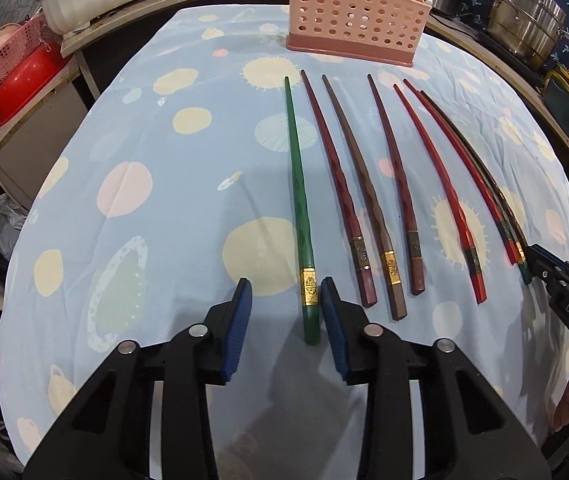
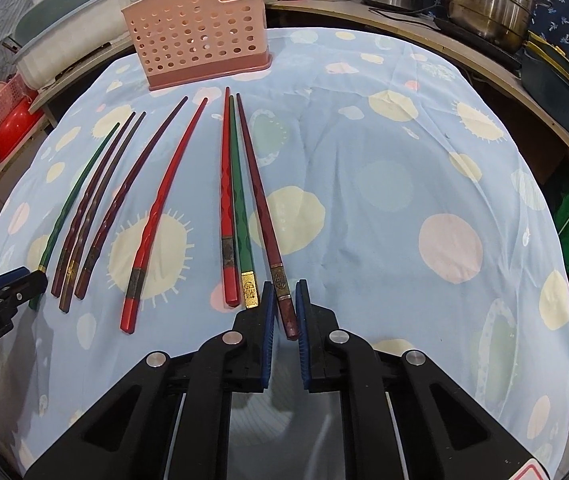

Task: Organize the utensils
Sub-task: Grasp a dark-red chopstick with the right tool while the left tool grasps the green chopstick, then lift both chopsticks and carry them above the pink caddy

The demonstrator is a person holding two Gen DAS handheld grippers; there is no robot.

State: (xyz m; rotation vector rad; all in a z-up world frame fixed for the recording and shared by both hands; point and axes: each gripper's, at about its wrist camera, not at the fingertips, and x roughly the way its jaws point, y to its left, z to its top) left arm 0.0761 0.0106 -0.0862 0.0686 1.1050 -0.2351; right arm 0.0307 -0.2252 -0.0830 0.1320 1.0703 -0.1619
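**Two grippers at the near ends of the chopsticks**

Eight chopsticks lie side by side on the blue patterned tablecloth [image 1: 144,152], their thin tips pointing toward the pink perforated holder [image 1: 358,12] that stands upright at the far side of the cloth. Farthest from the holder, at the thick ends, sit both grippers.

The left gripper [image 1: 286,304] has its jaws apart around the green chopstick [image 1: 298,200], the leftmost of the row. The blue pad [image 1: 332,320] on one side lies just beside the chopstick's gold band; whether it touches cannot be told, and the other pad stands clear of it.

The right gripper [image 2: 284,300] is closed on the dark red chopstick [image 2: 262,208], the rightmost of the row, its pads against the thick end just below the brass band. Just left of that one lie a second green chopstick [image 2: 238,200] and a bright red chopstick [image 2: 225,200], nearly touching.

Beyond the holder, steel pots [image 2: 488,0] stand on a counter.
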